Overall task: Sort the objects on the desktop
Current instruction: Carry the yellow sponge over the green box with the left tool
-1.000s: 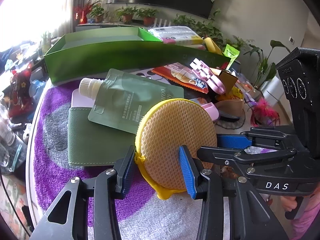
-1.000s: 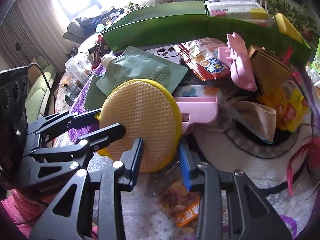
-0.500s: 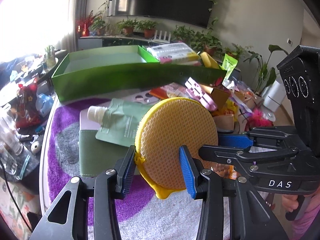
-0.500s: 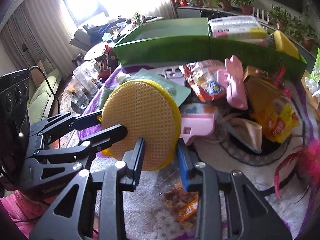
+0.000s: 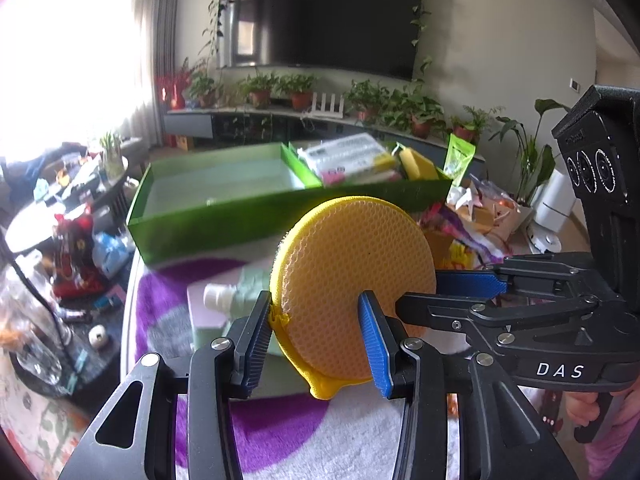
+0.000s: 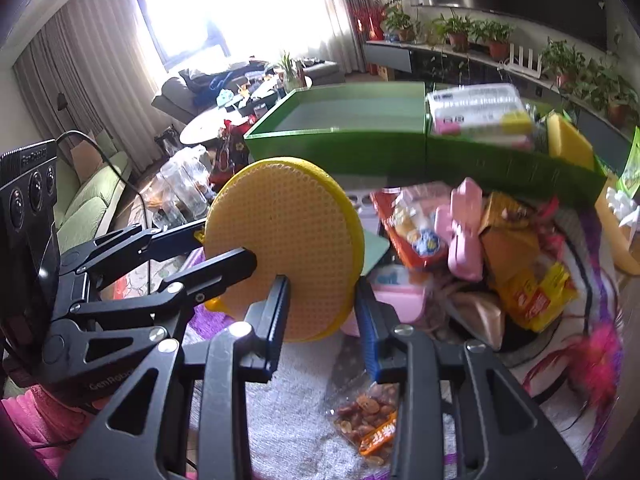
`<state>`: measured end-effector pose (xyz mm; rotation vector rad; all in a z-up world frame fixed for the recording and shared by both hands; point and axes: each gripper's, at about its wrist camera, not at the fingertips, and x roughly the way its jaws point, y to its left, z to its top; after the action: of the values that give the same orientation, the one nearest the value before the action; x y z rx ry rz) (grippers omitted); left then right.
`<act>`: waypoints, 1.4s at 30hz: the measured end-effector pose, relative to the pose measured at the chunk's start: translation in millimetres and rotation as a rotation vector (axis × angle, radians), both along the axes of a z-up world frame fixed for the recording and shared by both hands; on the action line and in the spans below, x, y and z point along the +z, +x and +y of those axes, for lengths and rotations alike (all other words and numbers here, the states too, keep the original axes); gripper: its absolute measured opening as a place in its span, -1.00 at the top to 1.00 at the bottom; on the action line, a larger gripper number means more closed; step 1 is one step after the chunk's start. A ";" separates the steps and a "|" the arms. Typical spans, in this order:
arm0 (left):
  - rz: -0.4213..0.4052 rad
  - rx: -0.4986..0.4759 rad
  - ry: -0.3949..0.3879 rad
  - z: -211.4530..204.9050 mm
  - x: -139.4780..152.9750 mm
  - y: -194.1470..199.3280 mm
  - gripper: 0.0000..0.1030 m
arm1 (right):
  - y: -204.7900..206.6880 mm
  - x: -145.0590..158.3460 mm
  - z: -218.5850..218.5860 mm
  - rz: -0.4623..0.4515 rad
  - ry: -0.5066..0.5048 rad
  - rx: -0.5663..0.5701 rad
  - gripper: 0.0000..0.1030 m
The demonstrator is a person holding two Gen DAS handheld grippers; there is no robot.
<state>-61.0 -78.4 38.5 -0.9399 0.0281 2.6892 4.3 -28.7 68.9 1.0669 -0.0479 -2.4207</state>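
A round yellow mesh pad hangs in the air above the table, held from two sides. My left gripper is shut on its lower left edge. My right gripper pinches the opposite edge, and its jaws are opening slightly while the pads still touch the pad. Each gripper shows in the other's view: the right gripper beside the pad, the left gripper on its left rim. Beyond the pad stands a long green box; its left compartment is bare.
The box's right part holds a white pack and a yellow sponge. On the purple-and-white cloth lie a green pouch, a pink clip, a yellow snack bag and a peanut packet.
Both grippers have risen together with the yellow pad between them. The table things and the green box now sit lower and farther off in both views.
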 end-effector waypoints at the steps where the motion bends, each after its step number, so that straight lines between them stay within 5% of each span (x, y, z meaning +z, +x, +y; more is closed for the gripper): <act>1: 0.007 0.000 -0.001 0.2 2.5 -0.8 0.16 | -0.5 2.4 -0.1 0.008 -0.001 -0.002 0.34; 42: 0.046 0.046 -0.005 -11.9 44.8 -108.7 0.16 | -106.6 48.8 0.1 0.063 -0.041 -0.009 0.31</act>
<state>-169.7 -90.3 83.3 -0.8904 0.0229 2.7545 -102.2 -28.5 117.6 0.9731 -0.0809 -2.4490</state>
